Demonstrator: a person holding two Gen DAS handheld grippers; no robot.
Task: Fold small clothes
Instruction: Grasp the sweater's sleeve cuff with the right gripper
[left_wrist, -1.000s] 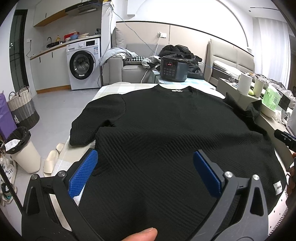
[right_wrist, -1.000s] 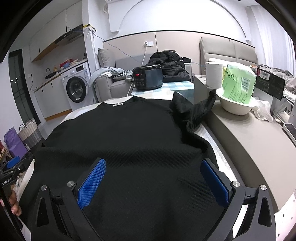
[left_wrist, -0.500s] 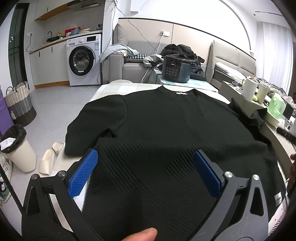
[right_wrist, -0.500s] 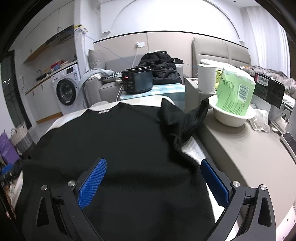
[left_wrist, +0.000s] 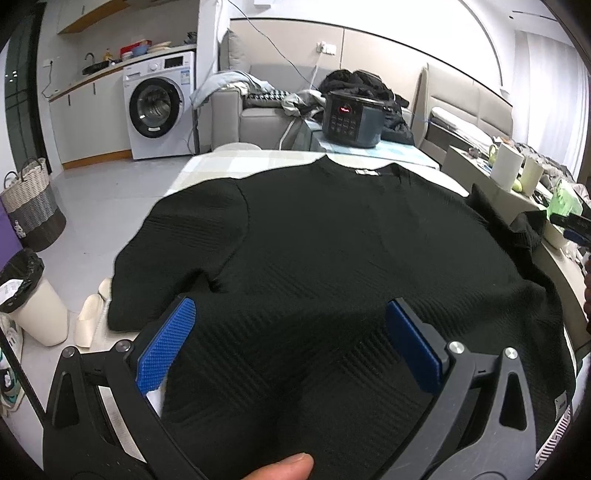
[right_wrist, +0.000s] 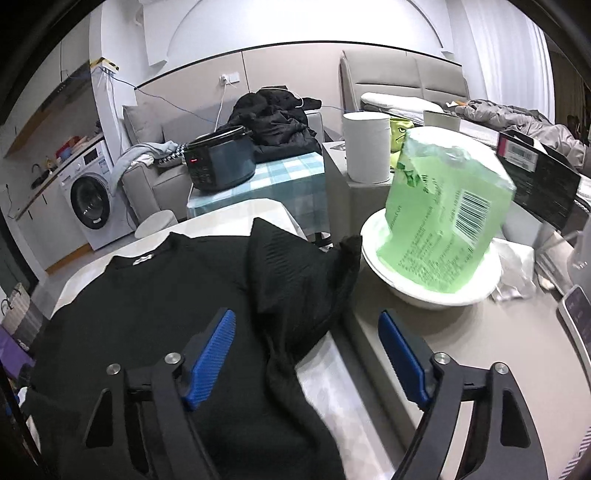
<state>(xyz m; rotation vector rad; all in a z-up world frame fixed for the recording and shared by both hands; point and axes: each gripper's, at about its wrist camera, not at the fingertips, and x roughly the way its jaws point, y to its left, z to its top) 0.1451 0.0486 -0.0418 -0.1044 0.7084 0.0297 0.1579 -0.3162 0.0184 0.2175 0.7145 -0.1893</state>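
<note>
The right tool (right_wrist: 306, 354) is standing with its blue pads apart, and its jaws have just been closing a little; the crumpled right sleeve (right_wrist: 295, 273) of the black sweater (right_wrist: 147, 295) is lying between and just ahead of them, but the pads are not pressing on it. The left tool (left_wrist: 291, 343) is also holding its jaws wide apart, over the lower body of the same sweater, with nothing clamped. The sweater is lying spread, collar away from the person, on the pale bench (left_wrist: 221, 166); its left sleeve (left_wrist: 177, 254) is flat near the bench edge, while the right sleeve is bunched up against the neighbouring beige counter (right_wrist: 480, 350). The risks are coming mostly from this side. Just beside the sleeve a white bowl (right_wrist: 428, 284) is carrying a tall green packet (right_wrist: 443, 214), which probably is light and top-heavy, so a wide swing of the right tool, or the sleeve dragging as it is being lifted, may be knocking it over. If the jaws are closing on only one layer of the bunched sleeve, the fold may be coming out crooked. The knit also looks soft and may be slipping from the pads.
</note>
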